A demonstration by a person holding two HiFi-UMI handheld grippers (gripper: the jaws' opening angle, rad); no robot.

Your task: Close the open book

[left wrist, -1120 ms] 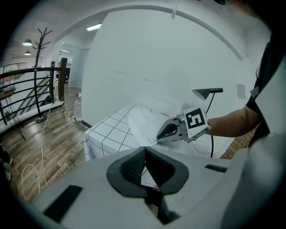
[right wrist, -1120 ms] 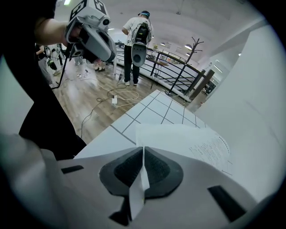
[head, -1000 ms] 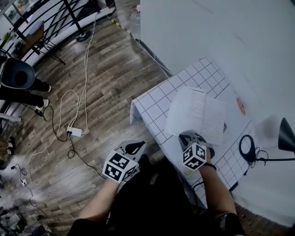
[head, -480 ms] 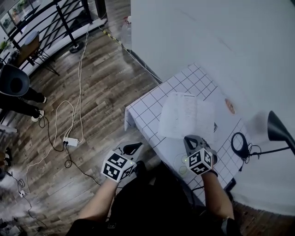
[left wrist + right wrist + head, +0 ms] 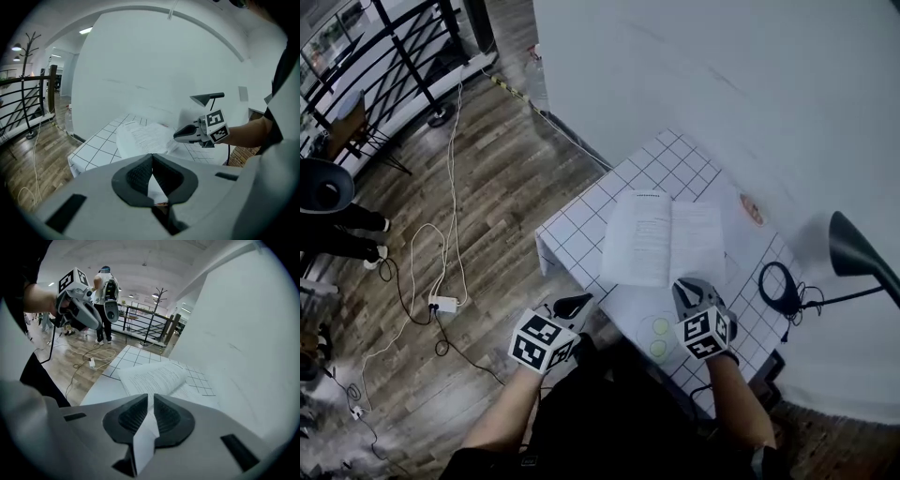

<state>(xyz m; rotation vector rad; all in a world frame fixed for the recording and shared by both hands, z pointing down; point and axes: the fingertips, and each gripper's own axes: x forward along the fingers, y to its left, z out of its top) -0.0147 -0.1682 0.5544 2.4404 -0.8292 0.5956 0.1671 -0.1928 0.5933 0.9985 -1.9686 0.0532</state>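
Observation:
The open book [image 5: 661, 239] lies on the grid-patterned table [image 5: 581, 225], its left pages arching up [image 5: 154, 376]. My right gripper [image 5: 687, 284] hovers over the book's near right edge. Its jaws [image 5: 150, 397] have just been opening and stand a thin crack apart with nothing between them. In the left gripper view it hangs above the pages [image 5: 180, 136]. My left gripper [image 5: 581, 300] is off the table's near left side over the floor. Its jaws [image 5: 151, 159] are shut and empty.
A black desk lamp [image 5: 853, 248] and a coiled cable [image 5: 778, 286] sit at the table's right end, with a small round orange thing [image 5: 750, 208] by the wall. Cables and a power strip [image 5: 441, 305] lie on the wood floor. A person [image 5: 105, 291] stands beyond.
The page held up at my right gripper's tip has dropped back onto the book. The right gripper has risen and rolled. The left gripper has shifted slightly toward the table.

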